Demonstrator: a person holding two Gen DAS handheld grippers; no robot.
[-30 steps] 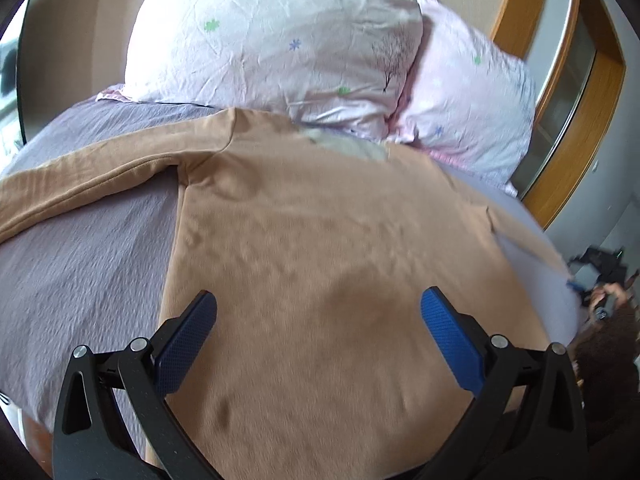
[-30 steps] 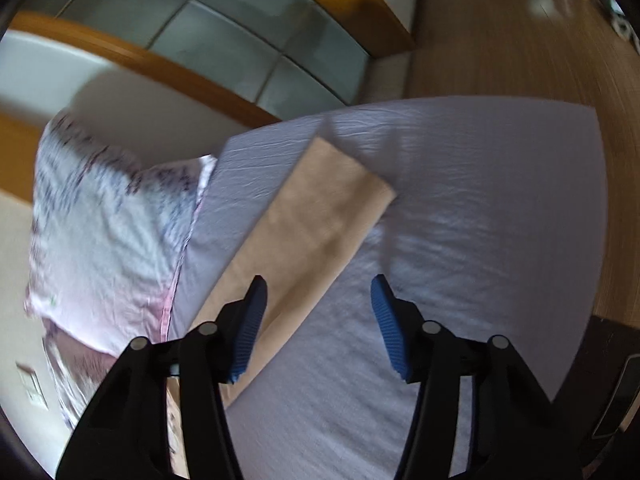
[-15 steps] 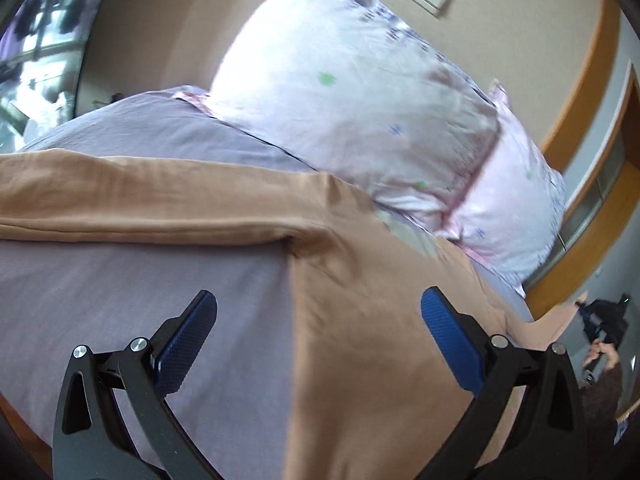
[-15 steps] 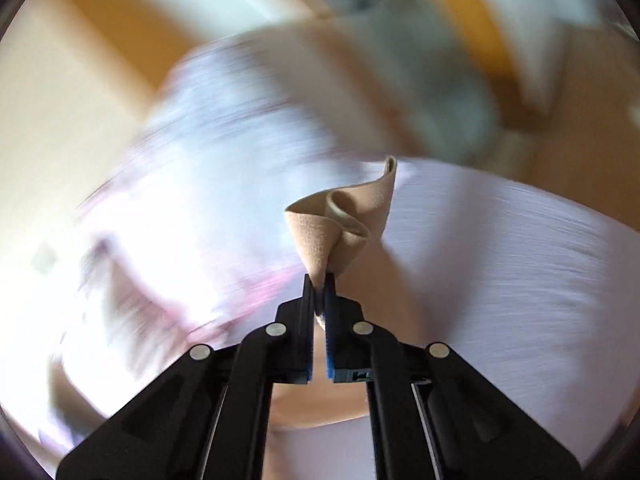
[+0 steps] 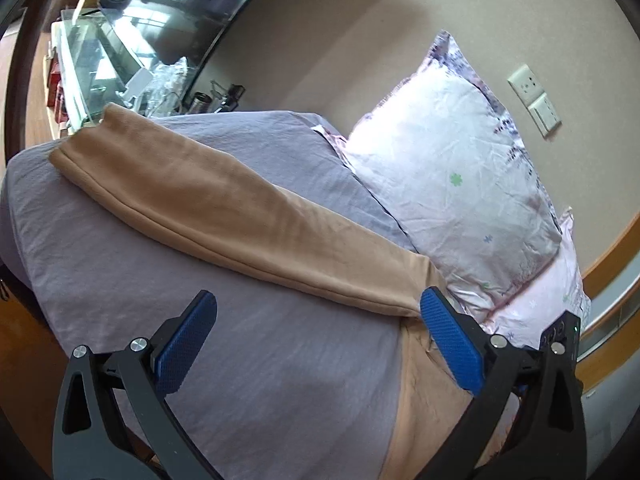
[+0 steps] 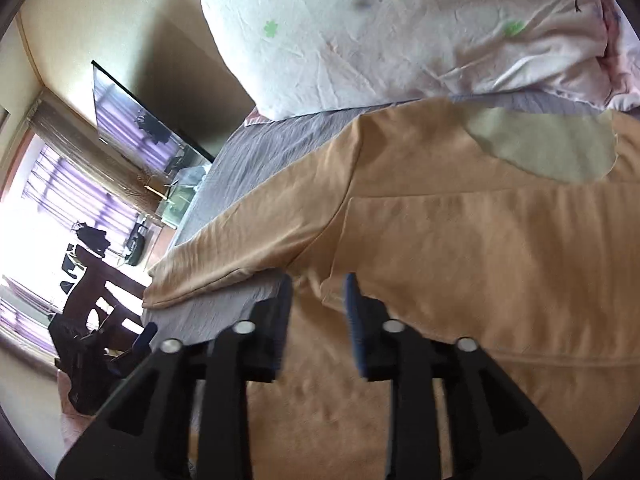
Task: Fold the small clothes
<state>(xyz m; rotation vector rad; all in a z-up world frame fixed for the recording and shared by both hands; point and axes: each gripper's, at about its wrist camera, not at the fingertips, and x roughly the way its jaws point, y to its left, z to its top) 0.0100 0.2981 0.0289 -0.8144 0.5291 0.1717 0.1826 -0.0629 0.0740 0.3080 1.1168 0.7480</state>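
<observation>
A tan long-sleeved top [image 6: 460, 260] lies flat on the grey bedsheet [image 5: 260, 380]. In the left wrist view its left sleeve [image 5: 224, 208] stretches out straight toward the bed's far corner. My left gripper [image 5: 316, 328] is open and empty, hovering above the sheet near the armpit. In the right wrist view the right sleeve [image 6: 500, 216] lies folded across the chest below the pale collar lining [image 6: 552, 148]. My right gripper [image 6: 318, 304] is open just above the folded sleeve's end, holding nothing.
Two pale floral pillows [image 5: 460, 184] lean against the wall at the bed's head. A glass-topped side table with clutter [image 5: 112, 72] stands past the bed's far corner. A dark chair [image 6: 92, 300] and a bright window are off the bed's side.
My right gripper carried the right sleeve across the top, laid it on the chest and opened. My left gripper swung left from the top's body toward the left sleeve, staying open.
</observation>
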